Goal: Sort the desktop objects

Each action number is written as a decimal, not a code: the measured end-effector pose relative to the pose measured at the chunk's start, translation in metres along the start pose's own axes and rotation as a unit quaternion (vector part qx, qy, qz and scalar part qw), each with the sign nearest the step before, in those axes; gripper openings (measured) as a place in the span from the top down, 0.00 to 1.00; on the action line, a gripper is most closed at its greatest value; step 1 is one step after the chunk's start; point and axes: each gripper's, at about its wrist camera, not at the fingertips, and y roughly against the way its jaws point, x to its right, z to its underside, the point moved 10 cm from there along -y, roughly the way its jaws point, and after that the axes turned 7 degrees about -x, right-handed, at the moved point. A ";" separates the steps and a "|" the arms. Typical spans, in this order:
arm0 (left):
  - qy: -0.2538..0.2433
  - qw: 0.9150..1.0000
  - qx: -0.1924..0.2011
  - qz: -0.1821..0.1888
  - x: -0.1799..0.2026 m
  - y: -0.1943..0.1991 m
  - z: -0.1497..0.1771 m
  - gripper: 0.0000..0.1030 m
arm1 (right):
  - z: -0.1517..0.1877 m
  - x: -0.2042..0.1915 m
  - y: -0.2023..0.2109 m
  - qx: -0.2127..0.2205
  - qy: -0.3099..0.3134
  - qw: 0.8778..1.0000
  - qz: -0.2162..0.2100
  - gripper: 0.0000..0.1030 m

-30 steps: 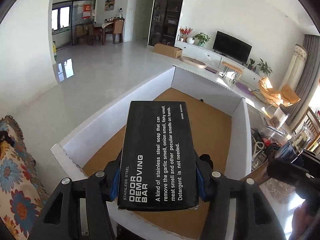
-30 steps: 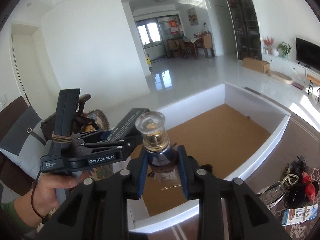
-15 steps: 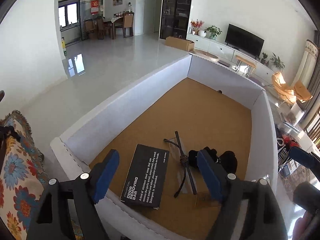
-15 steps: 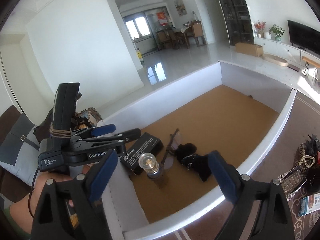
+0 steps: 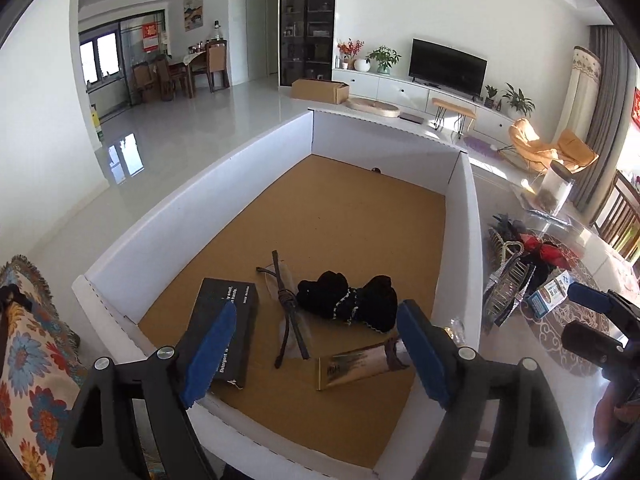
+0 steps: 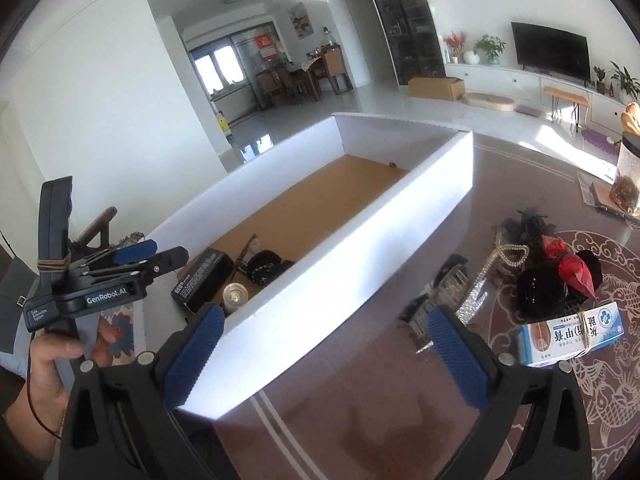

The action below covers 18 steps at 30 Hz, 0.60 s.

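Note:
A white box (image 5: 466, 240) with a brown floor holds a black odor-bar carton (image 5: 230, 332), a dark strap (image 5: 290, 312), a black bow (image 5: 352, 304), a gold tube (image 5: 360, 366) and a glass-topped bottle (image 6: 235, 295). My left gripper (image 5: 316, 354) is open and empty above the box's near end. My right gripper (image 6: 328, 352) is open and empty, over the table beside the box's wall (image 6: 340, 272). On the table lie hair clips (image 6: 452, 292), black and red hair ornaments (image 6: 560, 276) and a blue-white medicine box (image 6: 568, 332).
A patterned cushion (image 5: 24, 360) lies left of the box. A clear jar (image 6: 628, 176) stands at the table's far right. The left gripper's body (image 6: 100, 280) shows in the right wrist view, held by a hand.
The left gripper opened and dropped the black carton into the box. The right gripper opened and let the bottle go into the box, then moved right over the table.

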 end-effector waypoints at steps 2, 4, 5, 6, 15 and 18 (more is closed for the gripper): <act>-0.020 0.999 0.010 0.027 0.022 0.015 0.006 0.20 | 0.021 0.014 0.006 0.001 -0.007 1.000 0.009 0.01; -0.051 0.997 0.019 0.055 0.053 0.031 0.015 0.20 | 0.046 0.039 0.012 -0.003 -0.032 0.999 0.025 0.01; -0.068 0.995 0.019 0.073 0.072 0.038 0.021 0.20 | 0.062 0.055 0.018 -0.003 -0.048 0.998 0.037 0.01; -0.084 0.992 0.018 0.092 0.092 0.044 0.027 0.20 | 0.077 0.073 0.024 -0.003 -0.066 0.996 0.053 0.01; -0.156 0.968 -0.079 0.179 0.250 -0.007 0.096 0.06 | 0.180 0.214 0.083 -0.047 -0.128 0.962 0.236 0.01; -0.152 0.971 -0.113 0.149 0.266 -0.053 0.115 0.06 | 0.190 0.234 0.088 -0.051 -0.154 0.956 0.243 0.01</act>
